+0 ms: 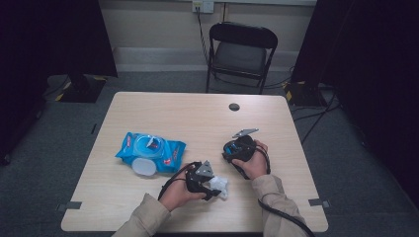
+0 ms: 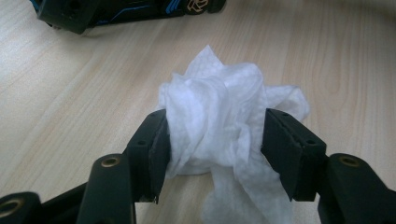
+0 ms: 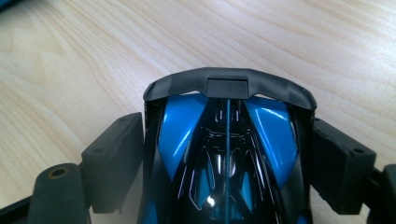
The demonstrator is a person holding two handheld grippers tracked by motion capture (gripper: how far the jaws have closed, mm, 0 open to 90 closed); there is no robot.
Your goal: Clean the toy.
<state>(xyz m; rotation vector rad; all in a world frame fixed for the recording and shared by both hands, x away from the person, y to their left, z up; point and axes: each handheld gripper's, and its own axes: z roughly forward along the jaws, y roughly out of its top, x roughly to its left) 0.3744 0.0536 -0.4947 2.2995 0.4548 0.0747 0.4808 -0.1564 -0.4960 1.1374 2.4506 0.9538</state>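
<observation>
Left gripper (image 2: 215,140) clamps the crumpled white wet wipe (image 2: 224,116) near table centre; right gripper (image 3: 224,158), jaws wide around the glossy blue-and-black toy car (image 3: 224,154), should steady it for wiping.

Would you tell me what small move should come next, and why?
Probably bring the left gripper, clamped on the crumpled wipe, over to the toy car and start wiping it; the right gripper brackets the car on the table.
</observation>
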